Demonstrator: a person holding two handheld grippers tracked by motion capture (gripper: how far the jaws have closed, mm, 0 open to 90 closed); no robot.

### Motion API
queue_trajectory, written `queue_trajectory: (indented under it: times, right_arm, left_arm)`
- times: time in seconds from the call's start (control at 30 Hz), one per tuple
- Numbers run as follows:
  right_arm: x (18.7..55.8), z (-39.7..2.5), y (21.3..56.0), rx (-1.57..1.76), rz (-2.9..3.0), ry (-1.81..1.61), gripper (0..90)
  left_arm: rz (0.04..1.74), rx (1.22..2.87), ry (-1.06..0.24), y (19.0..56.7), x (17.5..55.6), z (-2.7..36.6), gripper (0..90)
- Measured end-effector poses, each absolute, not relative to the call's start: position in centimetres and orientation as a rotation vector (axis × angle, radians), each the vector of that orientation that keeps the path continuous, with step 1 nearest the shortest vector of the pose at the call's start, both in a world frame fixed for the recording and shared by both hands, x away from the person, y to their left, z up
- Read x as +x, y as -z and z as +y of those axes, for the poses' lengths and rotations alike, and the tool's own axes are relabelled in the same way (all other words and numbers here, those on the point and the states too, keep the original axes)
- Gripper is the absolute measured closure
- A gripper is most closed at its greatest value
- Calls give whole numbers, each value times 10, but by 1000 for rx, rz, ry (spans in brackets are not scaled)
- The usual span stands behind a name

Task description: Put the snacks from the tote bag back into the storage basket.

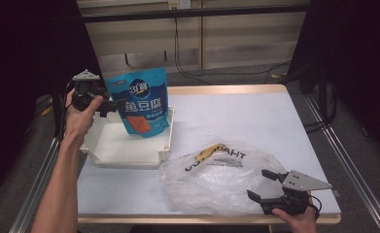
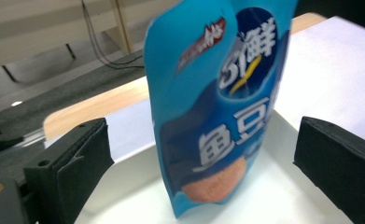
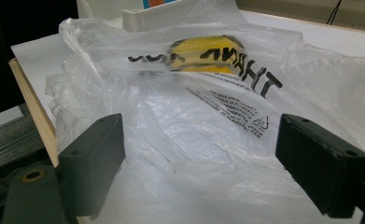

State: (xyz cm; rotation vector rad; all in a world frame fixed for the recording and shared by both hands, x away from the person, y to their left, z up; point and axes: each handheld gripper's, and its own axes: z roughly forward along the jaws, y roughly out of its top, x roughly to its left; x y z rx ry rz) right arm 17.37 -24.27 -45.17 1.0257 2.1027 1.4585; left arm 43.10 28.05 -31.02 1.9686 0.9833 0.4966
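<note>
Two tools are in our hands at the worktop point(image 1: 255, 116), which is covered in white with a pale wooden edge. Our left tool point(image 1: 111, 107) is raised over the far left corner, beside a blue snack pouch point(image 1: 143, 101) that stands in a shallow white tray point(image 1: 124, 145). In the left gripper view the pouch point(image 2: 217, 107) rises between the two black jaws, which stand wide apart on either side of it; we see a gap between each jaw and the pouch, so the tool is spread and pinching nothing. The pouch leans a little, with its bottom on the tray floor point(image 2: 283, 196). It carries white lettering and an orange picture near its base.

Our right tool point(image 1: 265, 185) sits low at the near right edge of the worktop, its jaws also spread and pointing at a crumpled clear plastic bag point(image 1: 216, 179). The bag lies on the worktop just beside the tray's near right corner, with black print and a yellow patch on it. In the right gripper view the bag point(image 3: 208, 135) fills the space ahead of the open jaws; we cannot tell whether either jaw touches the film.
</note>
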Motion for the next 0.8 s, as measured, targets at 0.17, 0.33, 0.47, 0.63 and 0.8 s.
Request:
queue_trajectory:
  times: [0.17, 0.33, 0.47, 0.63, 0.8]
  right_arm:
    - [174, -242, 452, 1025, 2102, -1457, 155]
    - [174, -242, 452, 1029, 2101, -1457, 155]
    - [175, -242, 452, 1033, 2101, -1457, 155]
    - [175, -242, 452, 1040, 2099, -1454, 155]
    - [175, -243, 451, 1042, 2093, -1454, 155]
  left_arm:
    - [955, 1955, -508, 316, 417, 287, 41]
    - [934, 1953, -522, 323, 403, 293, 39]
    - [911, 1949, -519, 324, 392, 295, 39]
    - [934, 1905, -531, 324, 374, 298, 43]
    - [897, 1926, -550, 328, 354, 298, 44]
